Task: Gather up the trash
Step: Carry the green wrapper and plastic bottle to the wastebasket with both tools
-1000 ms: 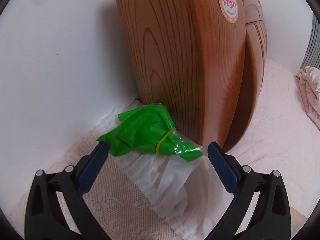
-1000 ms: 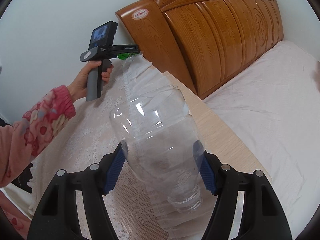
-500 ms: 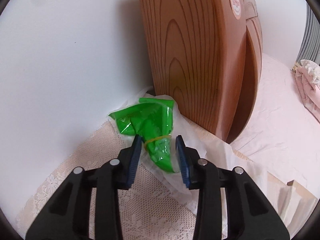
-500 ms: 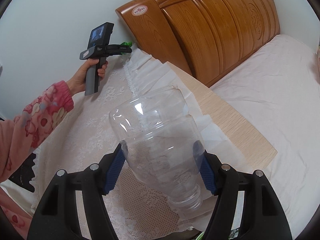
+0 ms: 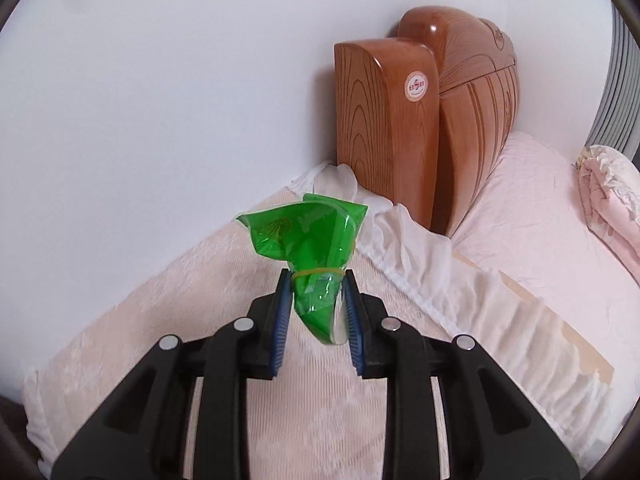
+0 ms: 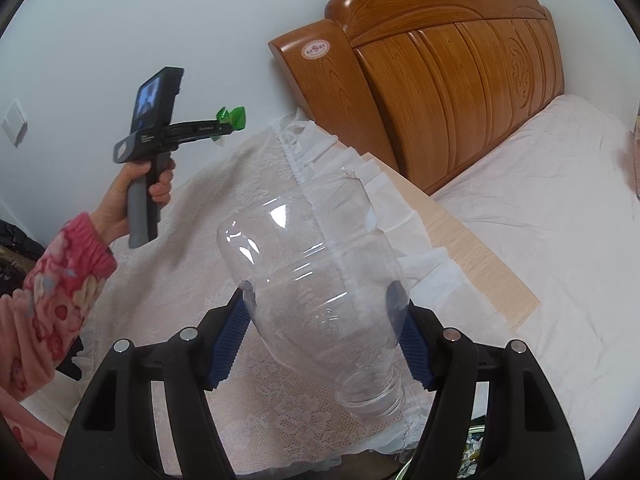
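Left tongs (image 5: 314,280) pinch green plastic wrapper (image 5: 308,236), lifted clear of lace-covered bench (image 5: 200,288). Right tongs (image 6: 326,304) grip clear bottle (image 6: 316,280) between pads, neck toward camera.

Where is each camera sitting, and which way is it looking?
Left wrist: on the left gripper, looking down along its jaws at the green wrapper they clamp, above the lace cloth.
Right wrist: on the right gripper, looking down past the clear bottle it holds; a hand and flowered sleeve show.
Shared: wrapper, cloth, headboard and bed.
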Motion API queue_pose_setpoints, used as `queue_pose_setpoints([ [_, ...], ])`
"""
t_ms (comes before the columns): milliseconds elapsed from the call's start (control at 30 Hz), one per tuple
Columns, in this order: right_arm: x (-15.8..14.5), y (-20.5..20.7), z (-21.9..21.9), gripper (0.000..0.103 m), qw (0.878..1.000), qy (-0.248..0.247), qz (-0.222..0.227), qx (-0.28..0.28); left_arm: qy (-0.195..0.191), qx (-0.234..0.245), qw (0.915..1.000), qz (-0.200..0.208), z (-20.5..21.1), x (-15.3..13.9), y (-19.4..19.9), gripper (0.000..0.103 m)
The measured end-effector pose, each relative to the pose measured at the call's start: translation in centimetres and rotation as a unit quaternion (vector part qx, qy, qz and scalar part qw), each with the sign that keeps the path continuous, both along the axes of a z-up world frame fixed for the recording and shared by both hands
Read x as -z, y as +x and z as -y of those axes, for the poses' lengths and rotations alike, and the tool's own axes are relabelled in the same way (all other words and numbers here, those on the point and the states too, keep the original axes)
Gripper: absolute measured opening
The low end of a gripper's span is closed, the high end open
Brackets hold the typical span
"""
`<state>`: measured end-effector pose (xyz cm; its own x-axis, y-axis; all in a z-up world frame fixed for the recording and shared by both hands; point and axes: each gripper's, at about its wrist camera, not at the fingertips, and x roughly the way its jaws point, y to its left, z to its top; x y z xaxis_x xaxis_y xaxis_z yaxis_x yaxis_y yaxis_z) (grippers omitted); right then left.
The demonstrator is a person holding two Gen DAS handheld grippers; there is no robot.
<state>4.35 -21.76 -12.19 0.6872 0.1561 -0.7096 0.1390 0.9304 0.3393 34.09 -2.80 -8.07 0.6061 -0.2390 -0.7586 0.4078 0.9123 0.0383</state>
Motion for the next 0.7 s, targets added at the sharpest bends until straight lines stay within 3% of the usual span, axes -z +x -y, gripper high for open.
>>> queue_pose_setpoints([
  [167, -1.9, -2.1, -0.2, 0.069, 1.000, -0.002, -0.008, -0.008, -0.017, -0.027, 0.9985, -0.046, -2.1, -2.7, -10.0, 0.025],
  [433, -3.6, -7.6, 0.0, 0.069, 0.999, -0.026, -0.002, -0.021, -0.024, -0.015, 0.9955, -0.090, -0.8, -2.1, -24.5, 0.025],
  [700, -2.9, -11.7, 1.8, 0.069, 1.000, -0.012, -0.017, -0.005, -0.014, 0.048, 0.9940, -0.097, 4.2, -1.4, -31.9, 0.025],
])
